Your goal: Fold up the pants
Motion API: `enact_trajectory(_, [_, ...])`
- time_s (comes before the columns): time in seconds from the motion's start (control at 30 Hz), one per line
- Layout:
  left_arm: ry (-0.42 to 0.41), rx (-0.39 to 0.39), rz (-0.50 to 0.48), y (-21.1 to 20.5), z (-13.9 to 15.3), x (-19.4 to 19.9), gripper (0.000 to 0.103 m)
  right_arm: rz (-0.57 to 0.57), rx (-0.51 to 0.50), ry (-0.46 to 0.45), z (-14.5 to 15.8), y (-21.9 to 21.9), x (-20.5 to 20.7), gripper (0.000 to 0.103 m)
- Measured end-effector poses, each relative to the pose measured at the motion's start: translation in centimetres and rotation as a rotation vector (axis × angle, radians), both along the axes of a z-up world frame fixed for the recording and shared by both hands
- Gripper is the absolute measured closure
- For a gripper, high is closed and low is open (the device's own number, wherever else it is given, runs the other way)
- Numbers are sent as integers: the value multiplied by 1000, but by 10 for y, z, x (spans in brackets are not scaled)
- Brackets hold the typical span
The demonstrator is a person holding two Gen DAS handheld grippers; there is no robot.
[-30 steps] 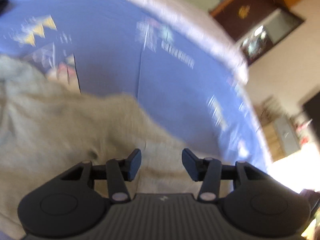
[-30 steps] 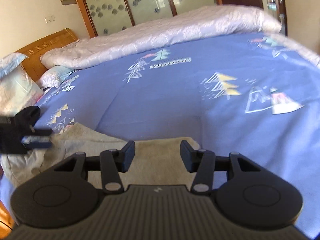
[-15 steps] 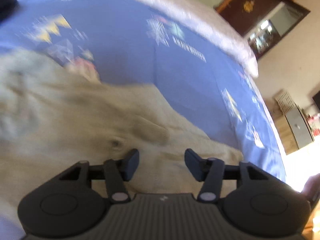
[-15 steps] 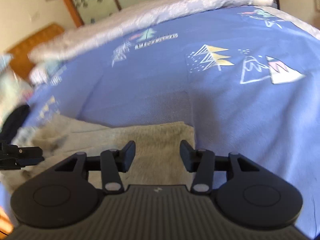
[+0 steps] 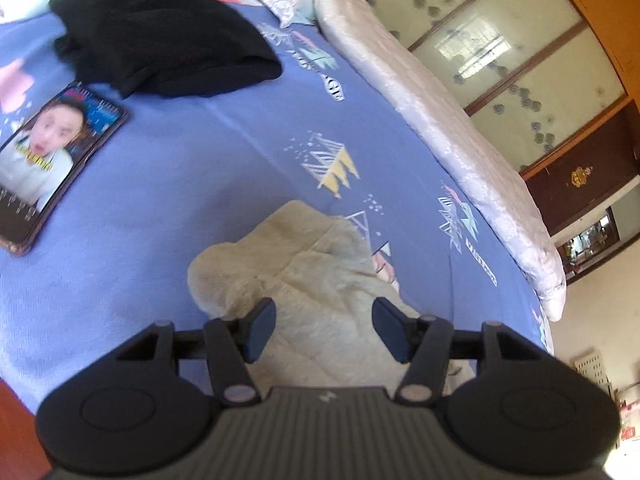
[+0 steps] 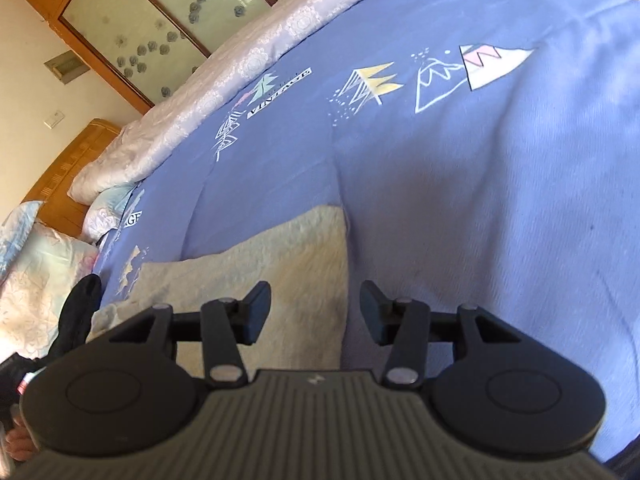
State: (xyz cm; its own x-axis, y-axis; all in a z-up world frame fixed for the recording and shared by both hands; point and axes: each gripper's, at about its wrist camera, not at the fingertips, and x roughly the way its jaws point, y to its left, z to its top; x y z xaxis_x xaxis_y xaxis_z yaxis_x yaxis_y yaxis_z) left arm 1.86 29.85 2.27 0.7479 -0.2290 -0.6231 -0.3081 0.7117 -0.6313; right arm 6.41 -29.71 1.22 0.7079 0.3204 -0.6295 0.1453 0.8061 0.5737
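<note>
The beige fleece pants (image 5: 320, 280) lie on a blue printed bedsheet (image 5: 180, 184). In the left wrist view one bunched, rumpled end of them lies just ahead of and under my left gripper (image 5: 324, 330), which is open and empty above the cloth. In the right wrist view the pants (image 6: 280, 272) lie flat with a straight edge and a square corner. My right gripper (image 6: 314, 312) is open and empty, straddling that edge just above the cloth.
A phone (image 5: 48, 164) with a lit screen lies on the sheet at the left. A black garment (image 5: 160, 36) lies beyond it. A pale quilt (image 5: 440, 120) runs along the bed's far side. Pillows (image 6: 36, 280) and a wooden headboard (image 6: 68, 164) are at the left.
The left gripper has swung away from the spread middle of the pants to their bunched end, bringing the phone and black garment into view. The right gripper has tilted and stays over the edge.
</note>
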Motion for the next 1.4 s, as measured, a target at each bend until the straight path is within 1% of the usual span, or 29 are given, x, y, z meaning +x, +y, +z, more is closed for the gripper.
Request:
enact_trajectory(0.03, [4,12,-5,-3,-2,2,48,5,-4,-2,1,2,0,51])
enact_trajectory(0.1, [24,83,-13,-13,-5,9,48,22,-12,-6,4,8,0,51])
enact_trajectory(0.17, [84,156,-30,-24,-16,18,51,34,-14,-3,4,13,-1,51])
enact_trajectory(0.2, [98,198,-41,-30,-22,23,52,39,-15,7,2,15,0,51])
enact_trajectory(0.27, [96,292,-64,-44,-20,26,52,47,-20,42,-4,16,2,51])
enact_trajectory(0.33, [122,349,-70,-55,-15,30,51,48,-7,73,-9,15,1,51])
enact_trajectory(0.37, [132,349,-65,-57,-11,30,50,44,11,72,-9,14,-1,51])
enact_trajectory(0.43, [117,283,-40,-53,1,25,49,43,49,75,-9,12,-6,51])
enact_trajectory(0.47, [85,241,-31,-51,9,21,49,41,61,80,-10,12,-8,51])
enact_trajectory(0.53, [20,168,-53,-52,25,15,49,40,92,95,-13,11,-12,52])
enact_trajectory(0.57, [-14,133,-83,-60,34,16,49,41,115,103,-15,11,-13,55])
enact_trajectory(0.6, [-38,111,-122,-70,40,17,47,42,117,107,-16,12,-14,71])
enact_trajectory(0.63, [-57,91,-181,-85,46,22,47,47,107,109,-14,14,-14,80])
enact_trajectory(0.67, [-67,77,-248,-103,50,27,47,49,94,94,-11,17,-15,81])
enact_trajectory(0.7, [-73,66,-320,-123,54,33,47,57,79,71,-6,20,-16,86])
enact_trajectory(0.77, [-84,65,-451,-166,59,43,46,94,19,11,8,32,-17,87])
enact_trajectory(0.87, [-81,114,-636,-234,64,59,39,170,-104,-82,29,56,-21,87])
enact_trajectory(0.93, [-71,165,-747,-278,61,67,22,217,-186,-134,38,74,-24,87])
enact_trajectory(1.0, [-24,193,-825,-315,55,77,22,255,-272,-166,42,91,-26,87])
enact_trajectory(1.07, [7,203,-892,-341,49,81,22,295,-326,-186,43,105,-25,87])
enact_trajectory(1.13, [29,268,-933,-359,40,84,21,333,-368,-207,43,116,-26,87])
enact_trajectory(1.17, [39,301,-954,-367,36,87,23,355,-389,-219,43,120,-26,87])
enact_trajectory(1.2, [53,329,-985,-375,32,86,34,375,-411,-232,43,125,-27,87])
enact_trajectory(1.23, [69,350,-1001,-380,27,85,58,391,-430,-243,42,128,-28,87])
enact_trajectory(1.27, [86,376,-1002,-381,23,84,70,401,-445,-252,42,132,-28,87])
enact_trajectory(1.3, [93,402,-992,-378,20,84,85,403,-460,-258,42,134,-29,86])
enact_trajectory(1.33, [92,397,-981,-373,19,88,88,406,-464,-262,41,135,-30,82])
enact_trajectory(1.37, [90,373,-962,-363,21,91,89,413,-446,-266,40,134,-30,80])
enact_trajectory(1.4, [87,341,-932,-348,23,95,90,416,-416,-277,40,131,-32,71])
